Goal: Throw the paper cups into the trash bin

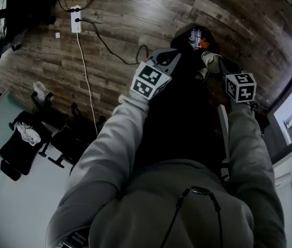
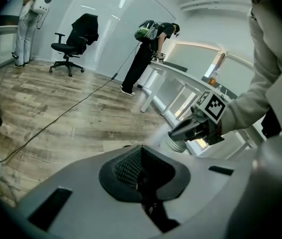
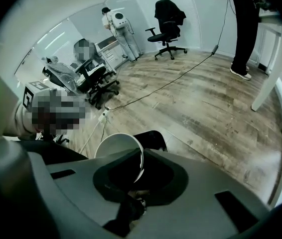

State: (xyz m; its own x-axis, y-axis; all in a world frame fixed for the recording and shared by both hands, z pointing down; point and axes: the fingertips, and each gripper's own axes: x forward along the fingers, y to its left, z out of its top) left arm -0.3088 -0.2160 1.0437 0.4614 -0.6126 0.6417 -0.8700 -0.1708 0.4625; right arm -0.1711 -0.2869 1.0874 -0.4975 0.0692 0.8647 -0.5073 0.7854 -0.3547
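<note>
One cup (image 3: 116, 151) sat pinched by its rim in the right gripper (image 3: 138, 176), the jaws nearly together on the thin wall and the mouth turned toward the camera. The left gripper (image 2: 140, 171) had its jaws drawn close with nothing between them. Paper that thin would be light and easily crushed. The rim hold looked sound, but a harder squeeze would buckle it, and parting the jaws should let it drop freely. Just beyond the cup lay a black shape, probably the bin (image 3: 156, 137), though that corner was too dark to be sure. Around it the floor (image 3: 215, 113) was open, with a cable (image 3: 176, 81) running across and a desk leg (image 3: 265, 83) well off to the right.
</note>
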